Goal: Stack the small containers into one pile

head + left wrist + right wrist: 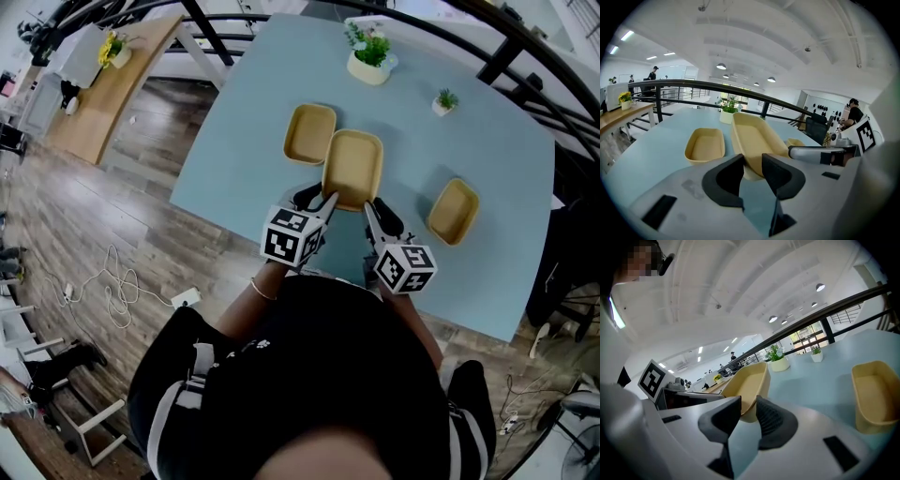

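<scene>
Three shallow yellow containers are in view. One container is held tilted above the table, between both grippers. My left gripper is shut on its near left corner, with the rim pinched between the black pads. My right gripper is shut on the near right corner. The held container slopes up and away from the jaws. A second container rests on the table to the left of it. The third container lies apart at the right.
The light blue table carries a potted plant at its far edge and a smaller plant to the right. A dark railing runs behind the table. Wooden floor with cables lies to the left.
</scene>
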The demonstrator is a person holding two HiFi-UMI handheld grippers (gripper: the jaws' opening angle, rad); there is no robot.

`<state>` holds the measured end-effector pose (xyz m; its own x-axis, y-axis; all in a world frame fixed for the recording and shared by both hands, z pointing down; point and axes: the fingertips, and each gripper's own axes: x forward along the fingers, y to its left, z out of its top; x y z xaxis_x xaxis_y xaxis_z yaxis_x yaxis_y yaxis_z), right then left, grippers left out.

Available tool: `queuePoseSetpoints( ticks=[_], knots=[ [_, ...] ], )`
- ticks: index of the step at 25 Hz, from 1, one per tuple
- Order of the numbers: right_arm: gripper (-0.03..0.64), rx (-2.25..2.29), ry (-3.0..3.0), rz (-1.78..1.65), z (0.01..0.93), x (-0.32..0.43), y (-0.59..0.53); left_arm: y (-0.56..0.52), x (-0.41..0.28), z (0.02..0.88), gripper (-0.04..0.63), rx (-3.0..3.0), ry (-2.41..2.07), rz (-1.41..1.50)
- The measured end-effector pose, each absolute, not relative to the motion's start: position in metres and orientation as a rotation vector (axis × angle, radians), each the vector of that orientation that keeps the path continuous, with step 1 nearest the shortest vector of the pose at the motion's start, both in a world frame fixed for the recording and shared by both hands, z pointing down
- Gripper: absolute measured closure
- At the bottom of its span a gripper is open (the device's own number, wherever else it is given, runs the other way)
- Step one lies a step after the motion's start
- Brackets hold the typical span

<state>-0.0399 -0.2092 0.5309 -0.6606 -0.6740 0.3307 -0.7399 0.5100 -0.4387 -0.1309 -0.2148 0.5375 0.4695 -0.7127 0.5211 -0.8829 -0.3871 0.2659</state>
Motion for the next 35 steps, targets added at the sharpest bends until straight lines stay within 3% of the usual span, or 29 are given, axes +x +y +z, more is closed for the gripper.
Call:
queuePoseSetpoints(
  ticks=[17,35],
  knots=[
    [0.522,1.332,-2.535,0.886,0.539,-0.132,-0.262,-0.278,-0.223,0.541,0.474,2.254,-1.228,0.449],
    [0.525,1.372,-2.419,0.894,0.562,-0.159,-0.296,-0.311,-0.247,0.568,0.472,2.227,-1.109,0.416]
  ],
)
